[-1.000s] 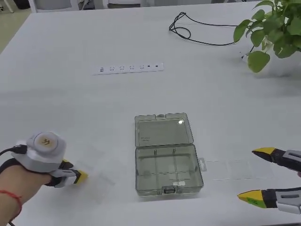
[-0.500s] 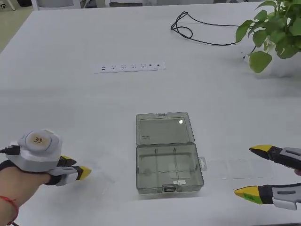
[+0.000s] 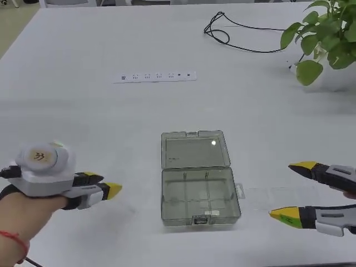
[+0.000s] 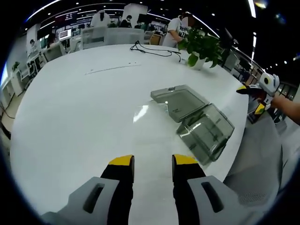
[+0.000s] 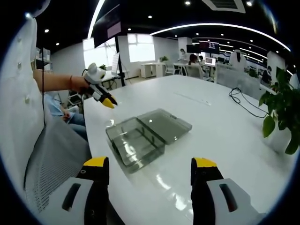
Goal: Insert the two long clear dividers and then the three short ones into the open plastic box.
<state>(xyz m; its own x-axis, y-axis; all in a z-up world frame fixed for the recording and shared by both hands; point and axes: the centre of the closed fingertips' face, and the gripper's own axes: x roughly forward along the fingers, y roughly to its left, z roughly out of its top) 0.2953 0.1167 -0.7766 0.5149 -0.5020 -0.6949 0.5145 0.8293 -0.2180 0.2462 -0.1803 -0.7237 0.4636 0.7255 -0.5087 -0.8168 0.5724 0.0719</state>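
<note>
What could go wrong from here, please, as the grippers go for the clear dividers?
The clear dividers lie flat on the white table, barely visible; the open right gripper may push them along instead of lifting one. Neither gripper holds the plastic box, so pressing a divider in could shift it.

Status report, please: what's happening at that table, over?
Left hand-held gripper, right hand-held gripper open, empty. Grey see-through plastic box open between them. Clear flat dividers beside it, untouched. Nothing blocking.

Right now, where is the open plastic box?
In the head view, the open plastic box sits on the table, between the left gripper and right gripper.
</note>
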